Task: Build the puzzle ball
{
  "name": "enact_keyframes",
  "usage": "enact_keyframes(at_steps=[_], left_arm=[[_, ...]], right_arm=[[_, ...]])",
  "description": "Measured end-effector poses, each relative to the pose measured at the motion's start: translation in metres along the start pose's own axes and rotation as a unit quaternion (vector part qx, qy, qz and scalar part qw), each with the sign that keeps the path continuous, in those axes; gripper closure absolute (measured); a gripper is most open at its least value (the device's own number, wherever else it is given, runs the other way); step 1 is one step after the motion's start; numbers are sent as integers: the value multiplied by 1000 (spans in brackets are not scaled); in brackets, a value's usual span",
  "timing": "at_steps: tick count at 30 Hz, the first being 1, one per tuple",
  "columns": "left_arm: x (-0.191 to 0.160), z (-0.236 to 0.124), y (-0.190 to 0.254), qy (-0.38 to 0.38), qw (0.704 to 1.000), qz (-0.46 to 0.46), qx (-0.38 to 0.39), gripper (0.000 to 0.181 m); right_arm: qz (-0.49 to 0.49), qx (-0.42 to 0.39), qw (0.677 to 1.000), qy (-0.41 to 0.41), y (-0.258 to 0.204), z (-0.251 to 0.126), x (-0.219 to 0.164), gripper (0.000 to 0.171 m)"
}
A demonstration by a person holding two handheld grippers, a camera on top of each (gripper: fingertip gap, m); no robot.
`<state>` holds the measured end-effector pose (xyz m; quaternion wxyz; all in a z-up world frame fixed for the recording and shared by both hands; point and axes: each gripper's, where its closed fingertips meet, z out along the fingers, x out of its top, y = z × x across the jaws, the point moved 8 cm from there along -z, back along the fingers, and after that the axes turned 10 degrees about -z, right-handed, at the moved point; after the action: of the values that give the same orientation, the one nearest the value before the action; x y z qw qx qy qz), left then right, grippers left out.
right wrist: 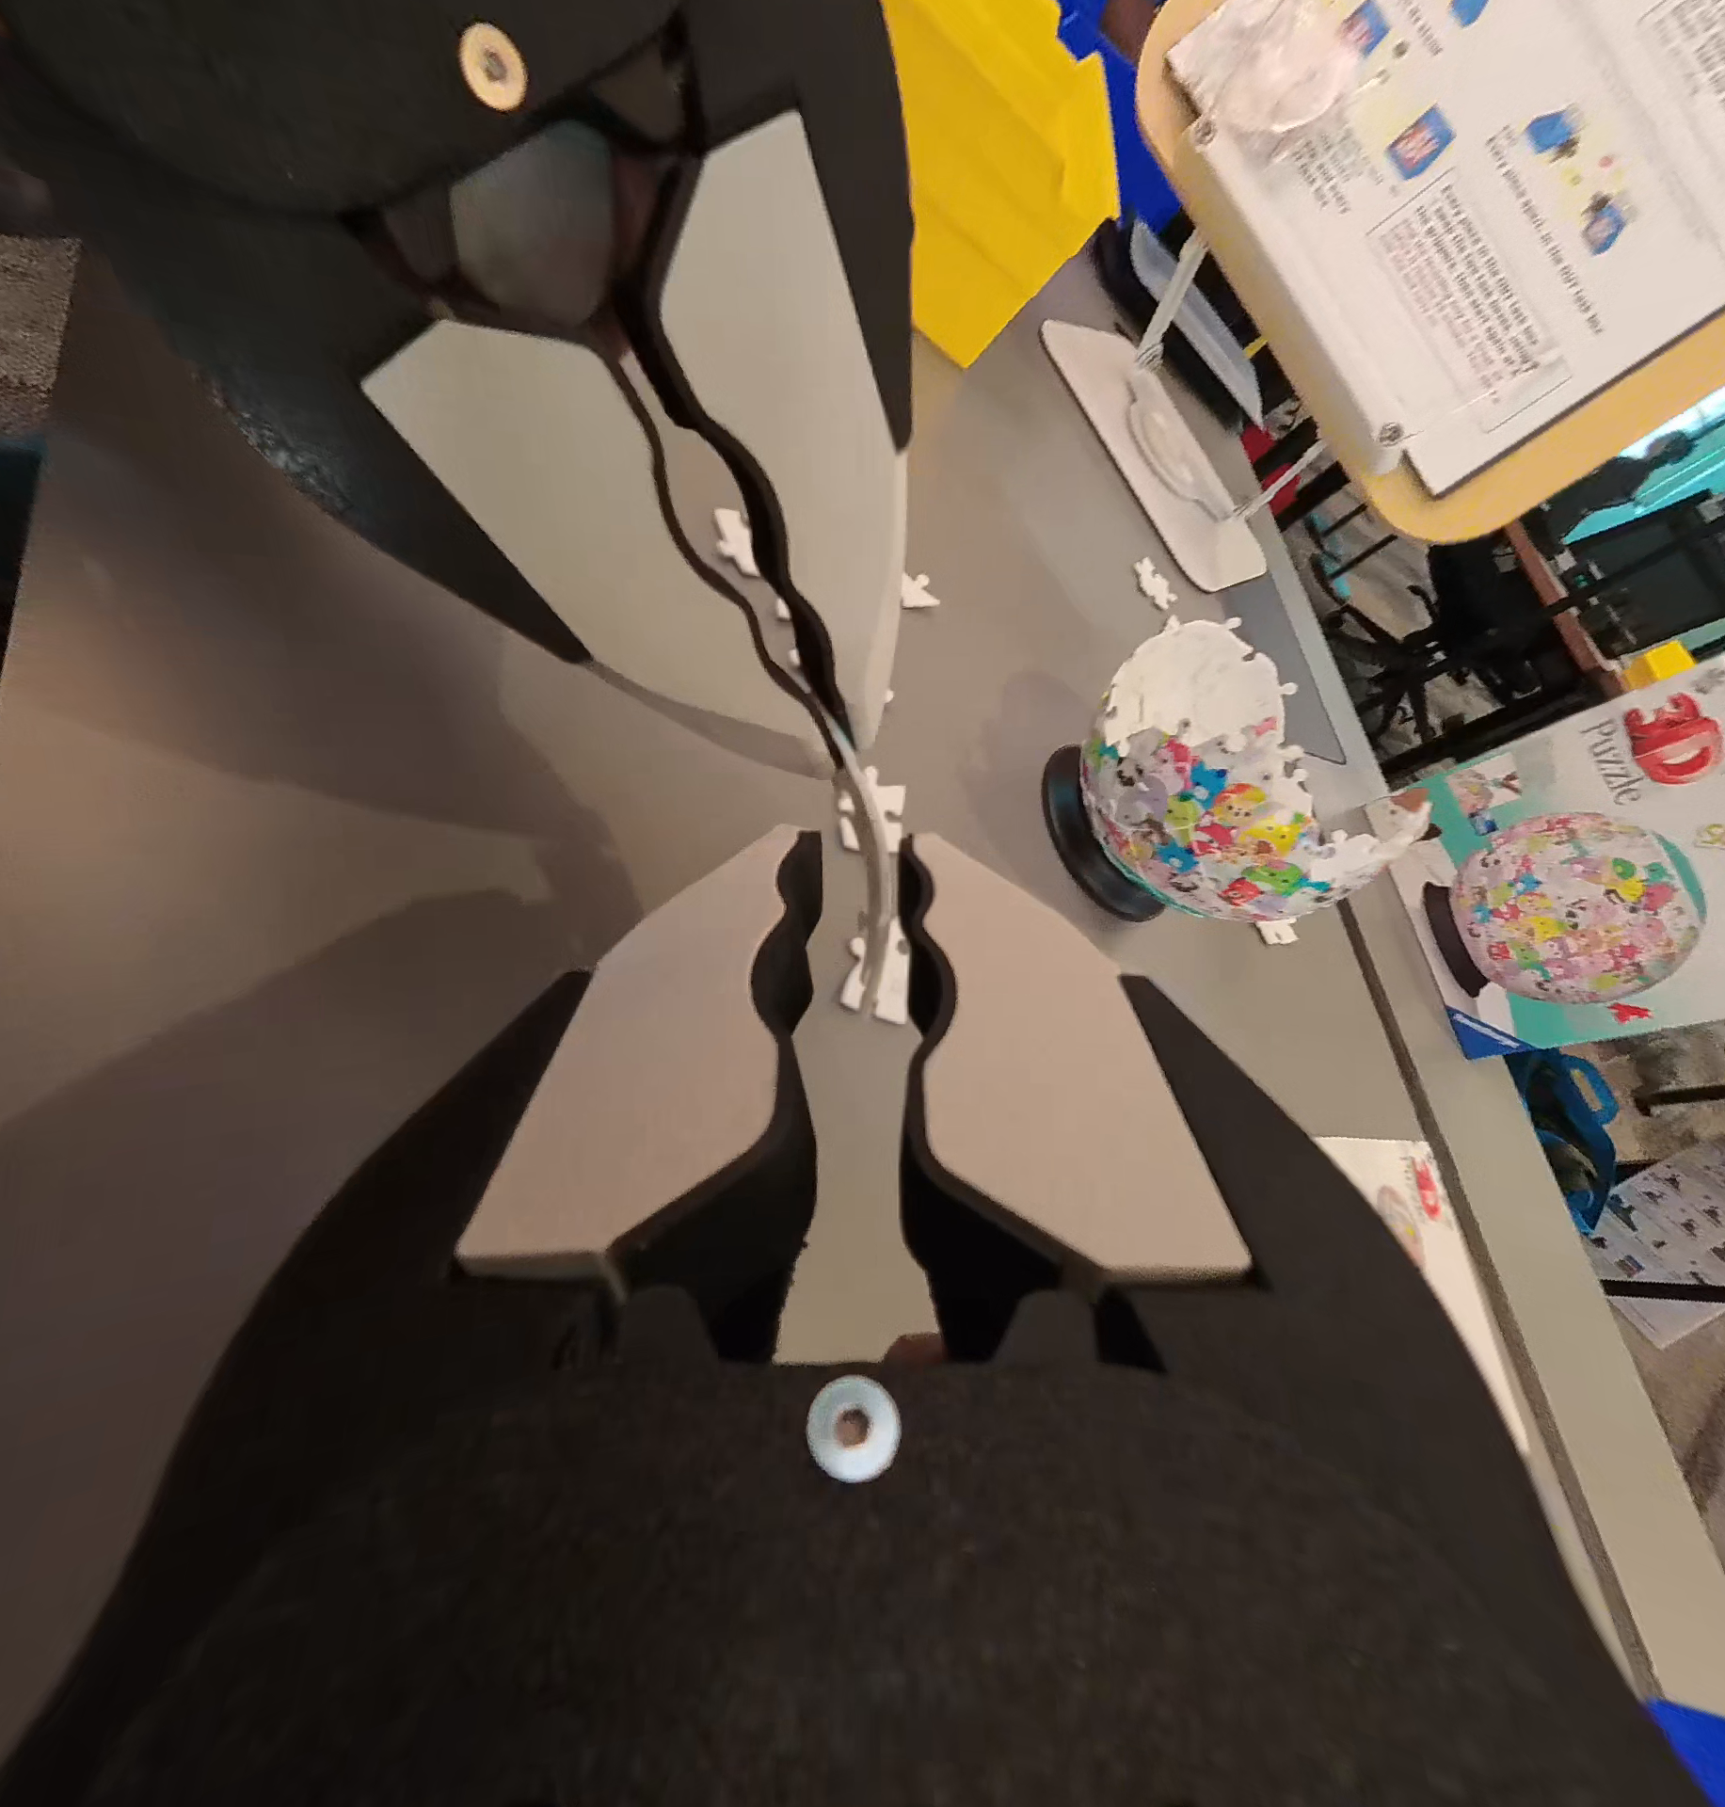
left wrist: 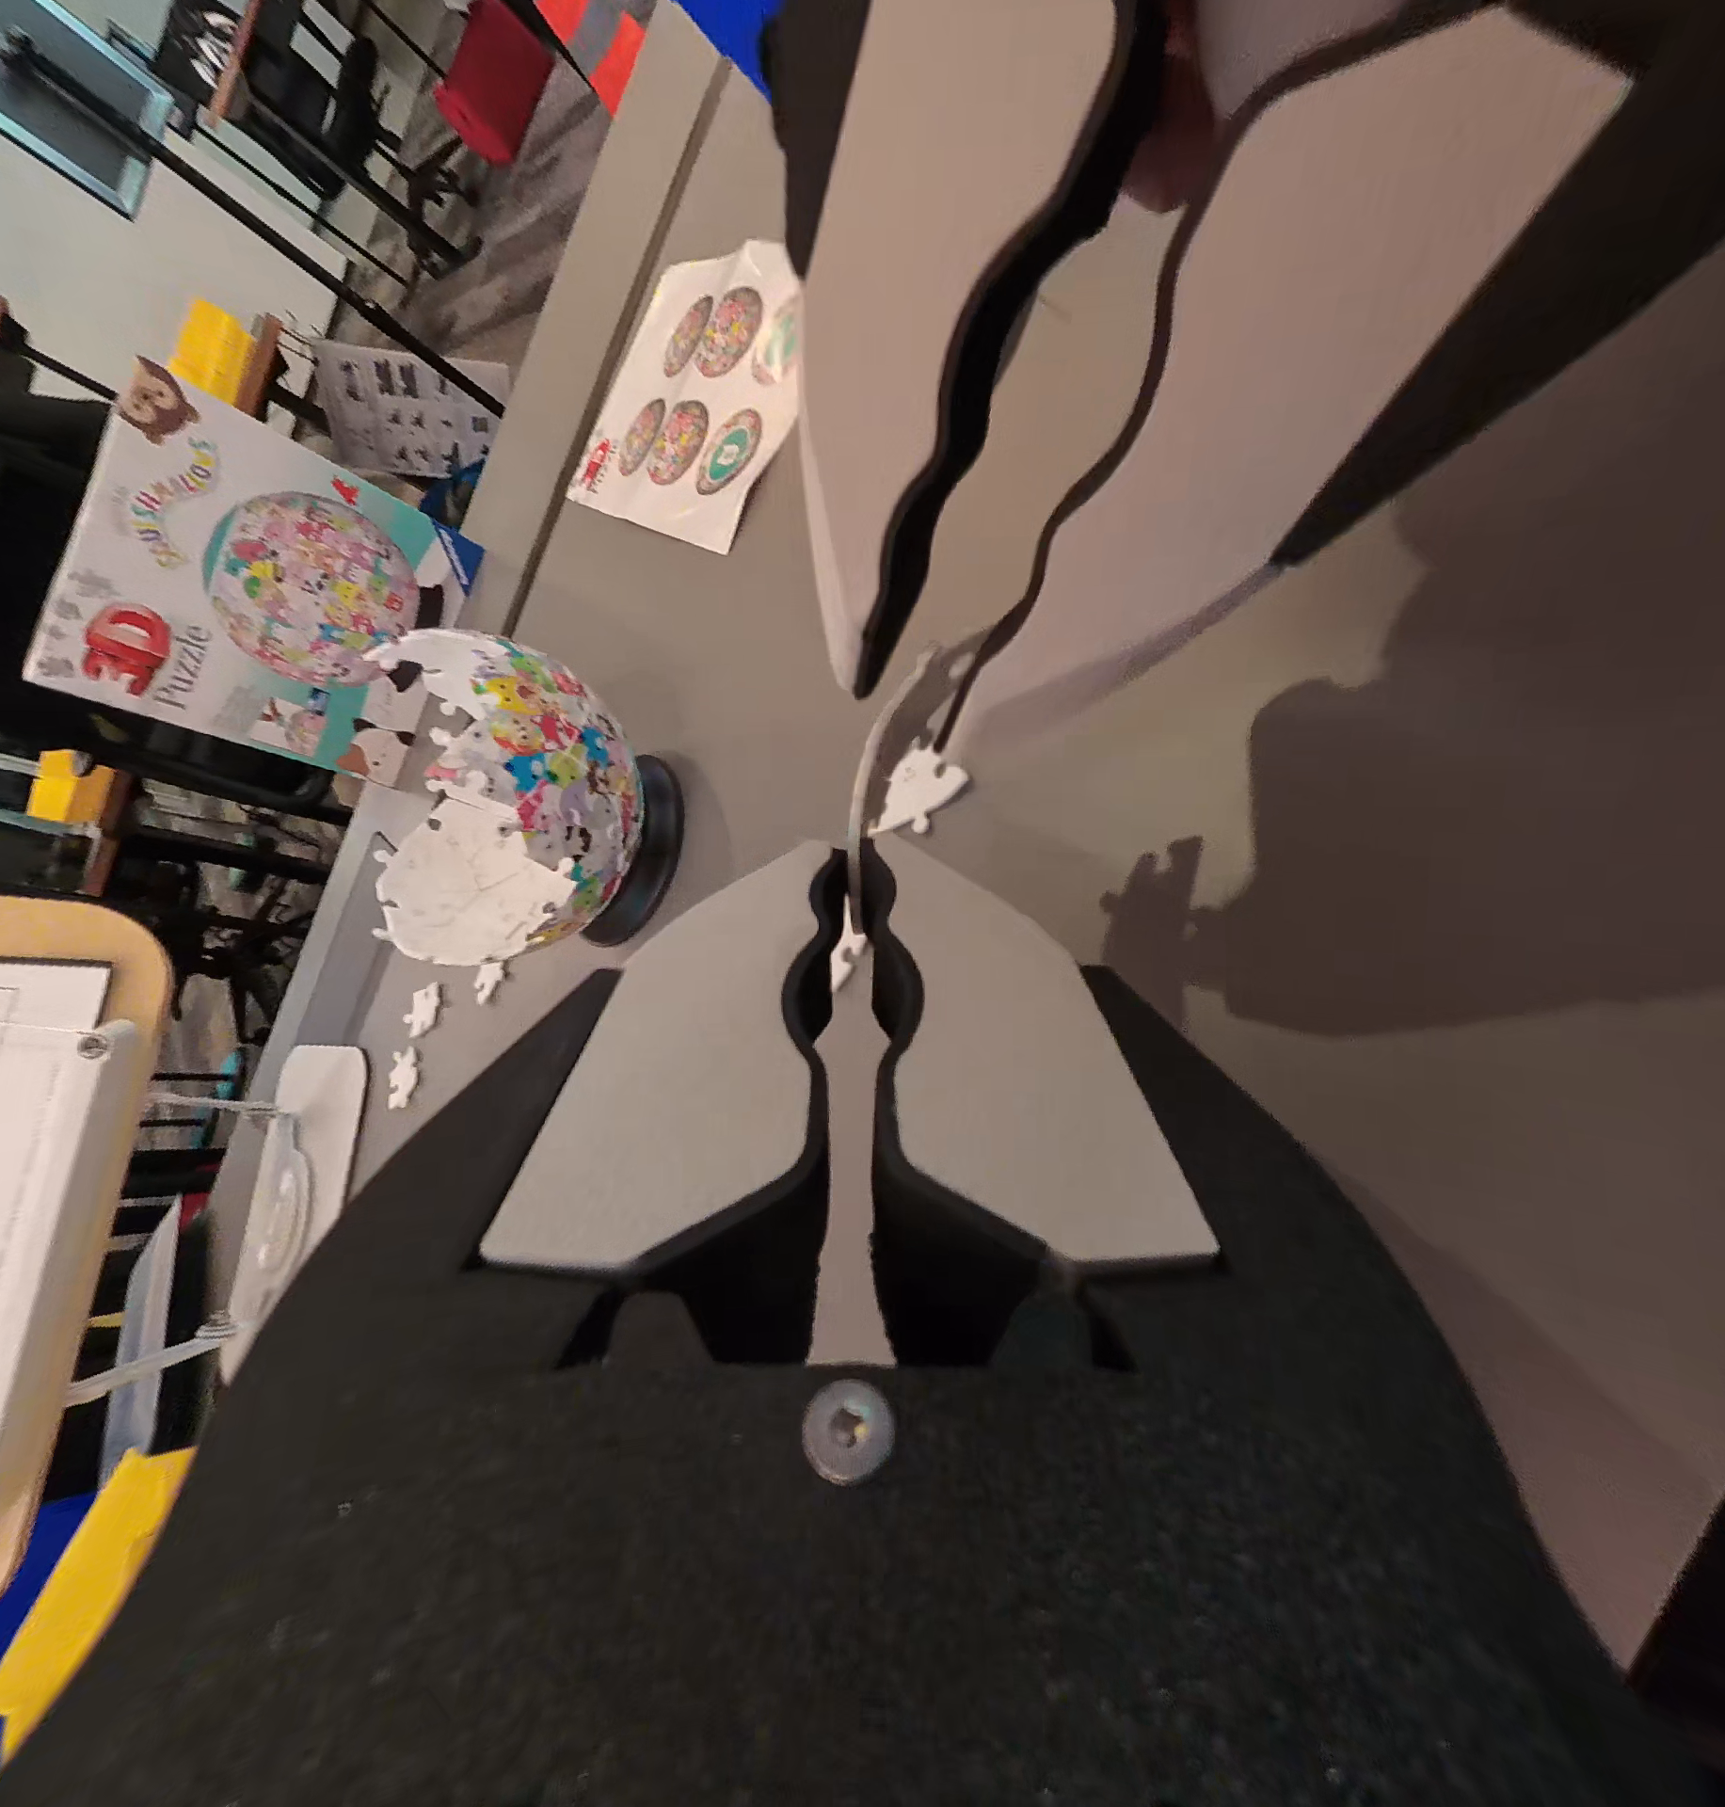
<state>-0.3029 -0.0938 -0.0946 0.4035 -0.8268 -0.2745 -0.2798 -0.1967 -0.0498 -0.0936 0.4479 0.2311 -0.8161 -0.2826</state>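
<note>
The left tool (left wrist: 853,880) and the right tool (right wrist: 863,870) meet tip to tip above the grey desk (left wrist: 721,684), both clamped on one curved strip (left wrist: 887,772) of joined puzzle pieces held edge-on between them. The half-built ball (right wrist: 1195,782) sits on its dark stand (right wrist: 1068,846) nearby, open shell showing white inside. Loose pieces (left wrist: 418,1012) lie beside it, the box (left wrist: 242,577) behind.

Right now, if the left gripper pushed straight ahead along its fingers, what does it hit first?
Likely the right gripper: it faces the left gripper tip to tip, both shut on the curved puzzle strip between them. Depth beyond is unclear.
</note>
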Motion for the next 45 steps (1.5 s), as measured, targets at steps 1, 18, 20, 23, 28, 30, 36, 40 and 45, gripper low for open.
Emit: enact_keyframes(at_steps=[1, 18, 20, 23, 28, 30, 36, 40, 45], left_arm=[[-1, 1, 1, -5, 1000, -3, -4, 179], [-4, 5, 6, -26, 1000, 2, -16, 179], [-4, 5, 6, -27, 999, 3, -17, 179], [-4, 7, 8, -30, 999, 8, -16, 179], [-6, 11, 8, -42, 998, -37, -43, 178], [-8, 11, 6, -42, 995, -69, -67, 177], [-11, 3, -7, -12, 979, -159, -128, 163], [-15, 0, -22, 14, 958, -236, -161, 159], [-31, 0, -46, 41, 923, -332, -188, 157]], right_arm=[[2, 3, 1000, -3, 0, 1, 0, 158], [-43, 31, 997, -54, -2, 11, 1, 169], [-49, 35, 996, -60, -3, 11, 1, 169], [-39, 50, 996, -67, -2, 12, 0, 169], [0, 86, 994, -65, -2, 14, -6, 169], [21, 110, 992, -58, 0, 14, -7, 169], [87, 182, 979, -41, 25, 13, -18, 169], [143, 231, 962, -15, 58, 14, -24, 169], [139, 266, 954, -2, 129, 16, -18, 169]])
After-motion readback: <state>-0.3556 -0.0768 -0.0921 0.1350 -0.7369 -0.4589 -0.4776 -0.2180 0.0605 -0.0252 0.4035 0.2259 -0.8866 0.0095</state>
